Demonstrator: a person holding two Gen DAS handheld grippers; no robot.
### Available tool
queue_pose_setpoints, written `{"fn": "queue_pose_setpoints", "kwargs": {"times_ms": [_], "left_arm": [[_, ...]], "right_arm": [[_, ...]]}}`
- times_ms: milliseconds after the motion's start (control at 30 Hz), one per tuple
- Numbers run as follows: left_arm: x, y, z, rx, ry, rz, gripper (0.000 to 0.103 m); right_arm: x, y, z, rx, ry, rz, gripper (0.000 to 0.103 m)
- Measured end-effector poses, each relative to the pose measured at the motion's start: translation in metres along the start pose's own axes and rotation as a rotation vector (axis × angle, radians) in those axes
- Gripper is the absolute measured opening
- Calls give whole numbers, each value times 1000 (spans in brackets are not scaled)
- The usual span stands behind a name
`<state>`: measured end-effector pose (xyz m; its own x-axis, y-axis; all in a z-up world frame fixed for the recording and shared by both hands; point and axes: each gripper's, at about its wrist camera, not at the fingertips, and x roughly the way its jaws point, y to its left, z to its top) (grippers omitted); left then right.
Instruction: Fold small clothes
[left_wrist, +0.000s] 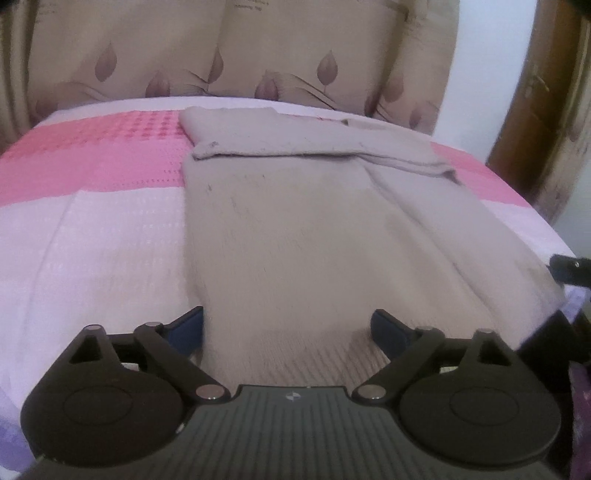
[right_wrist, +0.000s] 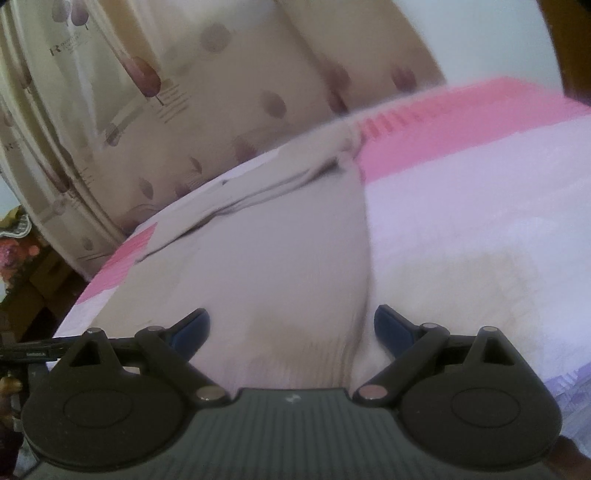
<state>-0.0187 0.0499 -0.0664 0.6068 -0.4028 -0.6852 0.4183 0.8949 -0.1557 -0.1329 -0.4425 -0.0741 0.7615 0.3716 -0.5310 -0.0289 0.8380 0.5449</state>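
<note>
Both grippers are hanging spread apart over the near ribbed hem of a half-folded beige garment.

Left gripper (left_wrist: 287, 326) and right gripper (right_wrist: 291, 328) are each standing with jaws wide, grasping nothing, the ribbed hem (left_wrist: 295, 358) lying between their fingers. Beyond them the beige garment (left_wrist: 295, 221) is lying flat on the pink-and-white bedspread (left_wrist: 92, 221), its far end already turned over into a folded band (left_wrist: 314, 147). Judging from this, one fold is done; the near end is waiting to be lifted and doubled over.
</note>
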Motion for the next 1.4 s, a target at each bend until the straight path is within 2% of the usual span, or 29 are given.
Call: {"fn": "queue_pose_setpoints", "kwargs": {"times_ms": [133, 233, 400, 433, 500, 567, 633, 667, 700, 733, 767, 800, 833, 967, 1033, 1067, 1133, 1167, 1300, 1333, 1367, 1400], "left_arm": [[-11, 10, -4, -41, 39, -74, 91], [-18, 18, -7, -96, 57, -140, 91], [-22, 31, -12, -189, 56, -244, 90], [-22, 33, -13, -210, 52, -256, 88], [-18, 35, -12, -246, 50, -283, 75], [-13, 35, -12, -274, 66, -296, 35], [-7, 35, -14, -285, 86, -294, 12], [-5, 35, -16, -297, 82, -299, 13], [-5, 35, -17, -304, 76, -307, 13], [-6, 35, -17, -299, 72, -309, 13], [-7, 33, -18, -288, 69, -306, 13], [-8, 33, -18, -278, 65, -304, 13], [-9, 32, -18, -271, 62, -303, 13], [-9, 35, -18, -270, 59, -310, 13], [-9, 35, -18, -259, 60, -313, 15], [-9, 34, -18, -255, 63, -314, 17], [-8, 34, -18, -261, 64, -329, 26], [-7, 34, -18, -267, 67, -340, 29], [-4, 31, -17, -269, 65, -343, 26], [-5, 30, -18, -265, 60, -334, 13], [-5, 27, -18, -252, 58, -315, 10], [-5, 25, -19, -241, 50, -307, 10]], "right_arm": [[-5, -5, 3, -13, 31, 13, 96], [-9, -11, 4, -6, 57, 55, 96], [-12, -12, 2, 12, 91, 137, 96], [-12, -12, 1, 12, 91, 139, 96], [-12, -13, 0, 28, 81, 148, 97], [-11, -14, -2, 55, 67, 168, 96], [-11, -8, -5, 17, 57, 138, 93], [-10, -6, -5, 1, 54, 125, 87], [-10, -5, -6, -4, 51, 114, 74], [-10, -5, -6, 4, 48, 106, 60], [-9, -7, -6, 12, 51, 100, 39], [-8, -8, -7, 16, 54, 81, 25], [-8, -10, -8, 21, 53, 70, 23], [-11, -13, -8, 34, 46, 89, 23], [-17, -14, -5, 6, 26, 30, 24], [-19, -16, -3, 8, 23, 18, 27], [-21, -22, -1, 20, 39, 41, 58], [-22, -22, -1, 19, 40, 50, 67], [-15, -15, -1, 1, 81, 96, 68], [-12, -10, -2, -17, 88, 112, 65], [-9, -6, -3, -29, 96, 126, 35], [-3, -1, -5, -39, 114, 129, 11]]}}
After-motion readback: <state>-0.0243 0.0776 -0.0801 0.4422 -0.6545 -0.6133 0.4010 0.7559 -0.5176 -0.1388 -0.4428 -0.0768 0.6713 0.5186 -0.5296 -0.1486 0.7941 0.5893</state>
